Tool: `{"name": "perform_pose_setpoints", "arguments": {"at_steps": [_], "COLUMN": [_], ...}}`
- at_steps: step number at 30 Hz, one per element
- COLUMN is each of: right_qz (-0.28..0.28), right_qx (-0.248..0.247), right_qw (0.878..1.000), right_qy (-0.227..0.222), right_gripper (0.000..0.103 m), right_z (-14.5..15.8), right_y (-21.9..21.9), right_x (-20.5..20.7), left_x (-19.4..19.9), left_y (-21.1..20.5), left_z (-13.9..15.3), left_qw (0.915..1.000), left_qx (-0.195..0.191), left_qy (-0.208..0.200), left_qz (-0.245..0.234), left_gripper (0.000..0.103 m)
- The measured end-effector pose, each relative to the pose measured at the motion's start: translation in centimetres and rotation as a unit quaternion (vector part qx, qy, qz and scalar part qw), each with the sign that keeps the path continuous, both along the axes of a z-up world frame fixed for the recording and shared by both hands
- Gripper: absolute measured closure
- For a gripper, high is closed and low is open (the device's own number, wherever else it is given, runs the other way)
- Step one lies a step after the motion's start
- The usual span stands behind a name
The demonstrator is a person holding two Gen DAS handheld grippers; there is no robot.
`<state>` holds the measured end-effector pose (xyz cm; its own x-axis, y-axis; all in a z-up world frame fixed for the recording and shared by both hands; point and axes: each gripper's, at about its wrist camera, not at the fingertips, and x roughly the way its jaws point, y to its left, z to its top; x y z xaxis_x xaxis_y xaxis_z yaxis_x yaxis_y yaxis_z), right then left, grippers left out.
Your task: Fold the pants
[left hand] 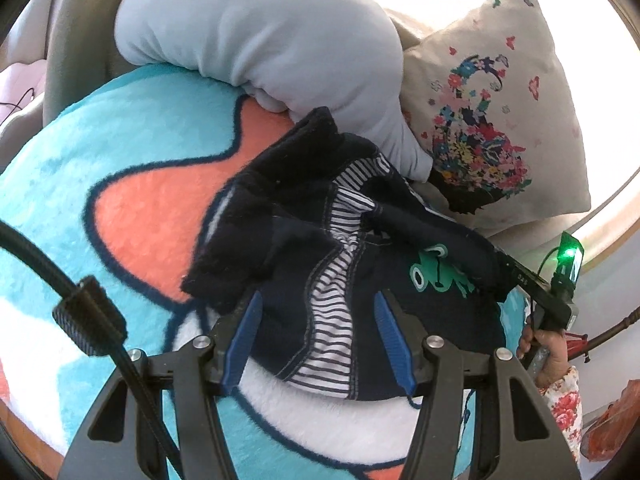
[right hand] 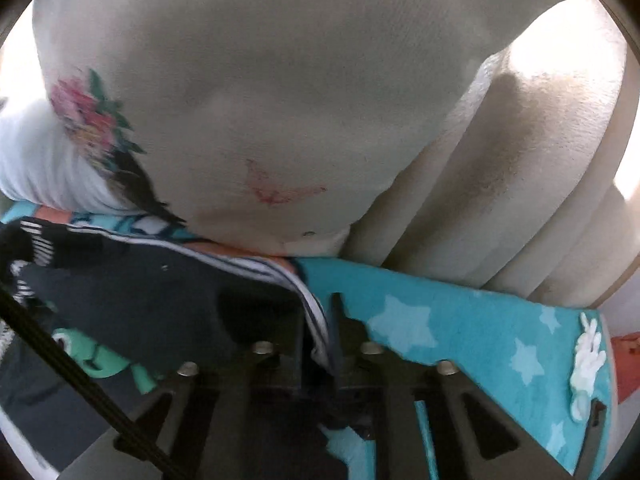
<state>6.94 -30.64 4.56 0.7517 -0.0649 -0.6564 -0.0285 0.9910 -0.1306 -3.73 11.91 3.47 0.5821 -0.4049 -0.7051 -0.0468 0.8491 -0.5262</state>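
Small navy pants (left hand: 320,224) with a striped lining and a green frog print lie crumpled on a turquoise plush blanket (left hand: 132,128). My left gripper (left hand: 318,304) is open, its blue-padded fingers (left hand: 394,336) on either side of the pants' near edge. My right gripper (right hand: 320,320) is shut on the striped edge of the pants (right hand: 160,300), low over the blanket (right hand: 460,320). In the left wrist view the right gripper (left hand: 500,258) reaches the pants from the right at the frog print.
A pale blue cushion (left hand: 260,40) and a cream pillow with a flower print (left hand: 492,112) lie just behind the pants. The cream pillow (right hand: 260,100) and a beige sofa back (right hand: 520,200) fill the right wrist view. A hand (left hand: 548,352) holds the right gripper.
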Motion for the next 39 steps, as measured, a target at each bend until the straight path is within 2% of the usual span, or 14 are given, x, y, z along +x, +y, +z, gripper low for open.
{"name": "perform_pose_setpoints", "arguments": {"at_steps": [2,4,5,7,11,14,19,21,22,23,24,27,33,39], "right_qz": [-0.015,-0.030,-0.041,-0.042,-0.031,-0.028,-0.027,-0.027,-0.027,-0.018,-0.010,-0.006,-0.007,-0.001], "right_qx": [0.011,0.035,0.049,0.076,0.149,0.204,0.239,0.248,0.248,0.251,0.256,0.265,0.310,0.352], "right_qw": [1.000,0.999,0.997,0.995,0.988,0.978,0.970,0.968,0.968,0.967,0.966,0.963,0.951,0.936], "right_qy": [-0.013,-0.029,-0.038,-0.040,0.000,0.028,0.038,0.033,0.029,0.033,0.040,0.040,0.009,0.000], "right_gripper": [0.067,0.045,0.043,0.042,0.042,0.041,0.041,0.044,0.058,0.067,0.079,0.087,0.088,0.088], "right_z": [0.5,1.2,1.5,1.5,-0.7,-3.5,-6.0,-6.1,-6.2,-6.2,-6.2,-5.8,-3.6,-2.9], "right_y": [-0.7,-1.8,-2.7,-4.0,-6.1,-7.0,-5.8,-5.0,-4.7,-4.3,-3.9,-3.5,-5.4,-6.8], "right_x": [-0.9,-2.6,-4.0,-6.1,-9.8,-10.6,-10.0,-9.7,-9.7,-9.4,-9.2,-9.6,-13.1,-17.3], "left_x": [-0.2,-0.3,-0.4,-0.4,-0.2,0.0,0.5,1.1,1.5,2.0,2.2,1.8,-0.5,-3.6], "left_y": [0.7,1.4,1.8,2.2,2.4,1.8,0.2,-0.4,-0.8,-1.1,-1.3,-1.5,-0.9,-0.1], "left_z": [-0.2,-0.5,-0.6,-0.9,-1.7,-1.7,-1.6,-1.9,-2.2,-2.8,-3.1,-2.3,0.3,2.5], "left_qw": [1.0000,0.9999,0.9998,0.9997,0.9994,0.9997,0.9996,0.9993,0.9989,0.9982,0.9980,0.9975,0.9983,0.9982], "left_qx": [-0.004,-0.005,-0.009,-0.014,-0.020,-0.014,0.024,0.036,0.044,0.049,0.051,0.061,0.057,0.057], "left_qy": [0.002,0.005,0.006,0.008,0.015,0.012,0.005,0.007,0.018,0.034,0.036,0.036,0.011,-0.016], "left_qz": [0.004,0.014,0.016,0.018,0.023,0.018,0.015,0.010,0.004,-0.002,0.000,0.007,0.004,0.008], "left_gripper": [0.045,0.044,0.044,0.041,0.035,0.026,0.025,0.048,0.079,0.084,0.085,0.089,0.093,0.093]}}
